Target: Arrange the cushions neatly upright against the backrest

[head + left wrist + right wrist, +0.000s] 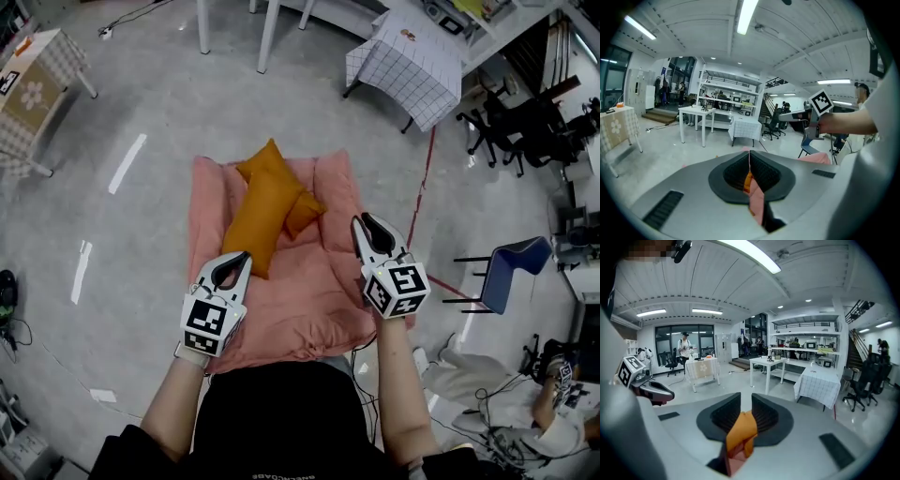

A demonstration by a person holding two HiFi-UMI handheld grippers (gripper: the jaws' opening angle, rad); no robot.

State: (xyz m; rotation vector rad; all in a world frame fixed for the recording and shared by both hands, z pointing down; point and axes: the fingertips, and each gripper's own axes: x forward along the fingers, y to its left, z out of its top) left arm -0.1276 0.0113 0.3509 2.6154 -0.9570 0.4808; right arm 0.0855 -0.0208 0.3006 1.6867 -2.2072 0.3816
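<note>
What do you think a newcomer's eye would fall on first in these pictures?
The orange cushions lie heaped together on the far half of the pink padded seat, in the middle of the head view. Nearer the person, the left tongs, shut, and the right tongs, slightly open, hover empty over the seat's two sides.

landmark: the pink seat (323, 281) in front of you.
on it, far half: orange cushions (267, 211) piled left of middle block you; a bare strip runs along their right.
on it, near half: bare cover, you can pass.
left of it: open floor.
right of it: blue chair (511, 272) near; a person (487, 398) sits by its near corner.
beyond it: white table legs (267, 37) and a checked table (412, 61), well apart.
</note>
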